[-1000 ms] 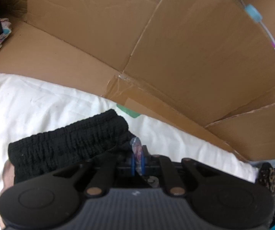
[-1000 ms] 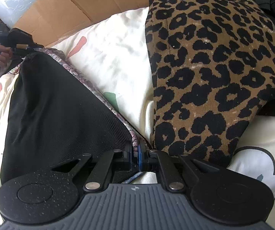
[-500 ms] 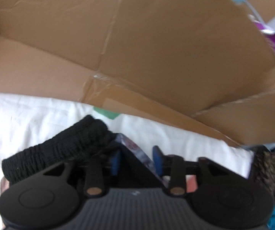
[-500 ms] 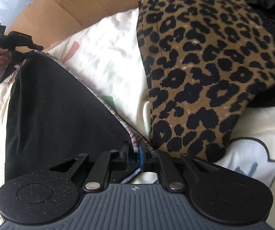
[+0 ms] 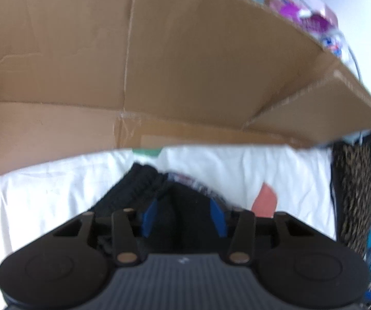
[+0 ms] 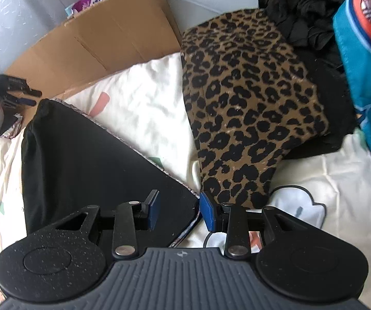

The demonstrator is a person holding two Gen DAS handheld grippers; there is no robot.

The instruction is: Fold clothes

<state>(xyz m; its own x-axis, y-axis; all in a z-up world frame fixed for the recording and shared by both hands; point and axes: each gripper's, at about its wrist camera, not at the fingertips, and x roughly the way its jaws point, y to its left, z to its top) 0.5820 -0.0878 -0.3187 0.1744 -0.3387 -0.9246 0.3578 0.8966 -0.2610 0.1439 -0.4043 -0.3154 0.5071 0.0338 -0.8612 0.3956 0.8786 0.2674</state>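
On the bed sheet [image 6: 144, 118], the folded black garment [image 6: 87, 160] lies flat beside a leopard-print garment [image 6: 247, 103] — cardboard [image 5: 185, 64] at the far edge. Right tongs [image 6: 179, 210] opening above its near corner, gripping nothing; left tongs [image 5: 184, 215] opening over its far end — nothing pinched.

Black garment [image 6: 95, 160] with patterned edge, folded flat on cream bedsheet [image 6: 144, 113]

- Bright, soft daylight fills both views; the white bedsheet [image 5: 43, 193] ahead of the left jaws is nearly blown out.
- The left wrist view is motion-blurred throughout.
- The right wrist view is sharper, blurring leftward.
- Fisheye bending curves the edges, with dark corners.
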